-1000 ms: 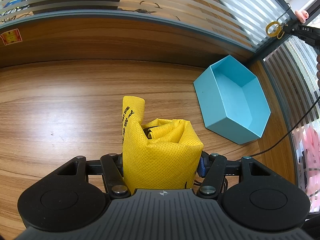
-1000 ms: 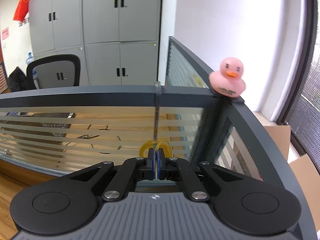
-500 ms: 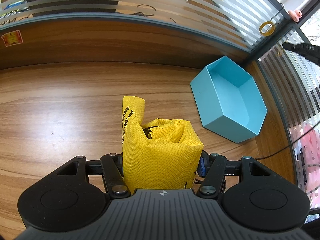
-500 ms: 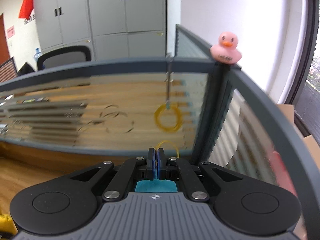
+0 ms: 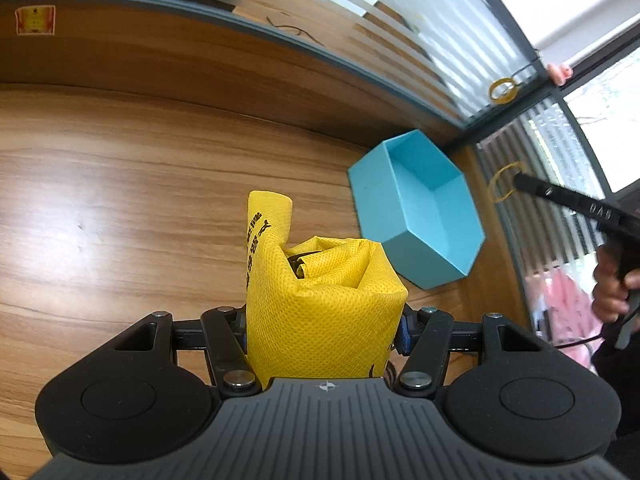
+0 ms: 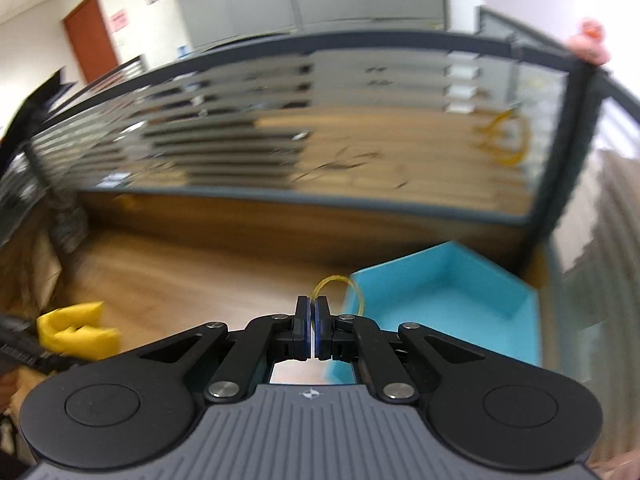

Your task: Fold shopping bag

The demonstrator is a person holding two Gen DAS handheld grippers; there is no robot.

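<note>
Rolled yellow shopping bag (image 5: 320,304) clamped upright in the left tongs (image 5: 322,324), just left of the blue hexagon bin (image 5: 416,208), nothing inside it. Right tongs (image 6: 311,320) pinched together on a thin yellow rubber band (image 6: 340,284), right of the bin. Right wrist view pretty blurry. Wooden desk (image 5: 120,208), striped glass partition (image 5: 360,12) behind the bin.
</note>
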